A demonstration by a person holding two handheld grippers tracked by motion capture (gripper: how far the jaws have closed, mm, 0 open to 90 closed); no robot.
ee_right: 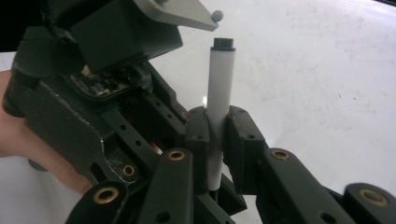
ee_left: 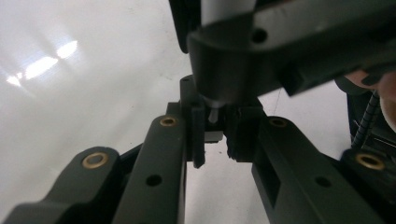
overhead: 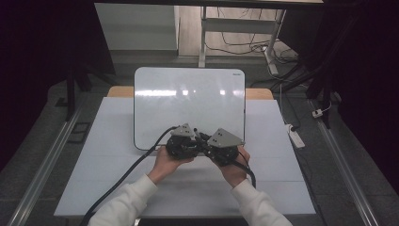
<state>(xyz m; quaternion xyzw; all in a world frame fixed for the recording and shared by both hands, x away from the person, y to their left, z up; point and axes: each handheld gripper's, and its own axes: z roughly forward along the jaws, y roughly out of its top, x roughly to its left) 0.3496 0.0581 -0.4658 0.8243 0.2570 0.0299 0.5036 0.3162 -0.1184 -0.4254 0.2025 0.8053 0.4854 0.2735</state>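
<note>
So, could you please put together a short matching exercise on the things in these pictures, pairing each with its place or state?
Things:
1. white marker
2. whiteboard
3. right gripper
4. left gripper

Places or states:
A. lies flat on the white table, beyond the hands
B. stands upright between two black jaws, its dark end on top
C. shut on the marker's white barrel
D. shut on a small part at the marker's lower end, below the other gripper

Pairs: 1-B, 2-A, 3-C, 4-D

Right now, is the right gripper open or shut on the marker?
Shut: the right gripper has both jaws pressed against the white marker barrel.
</note>
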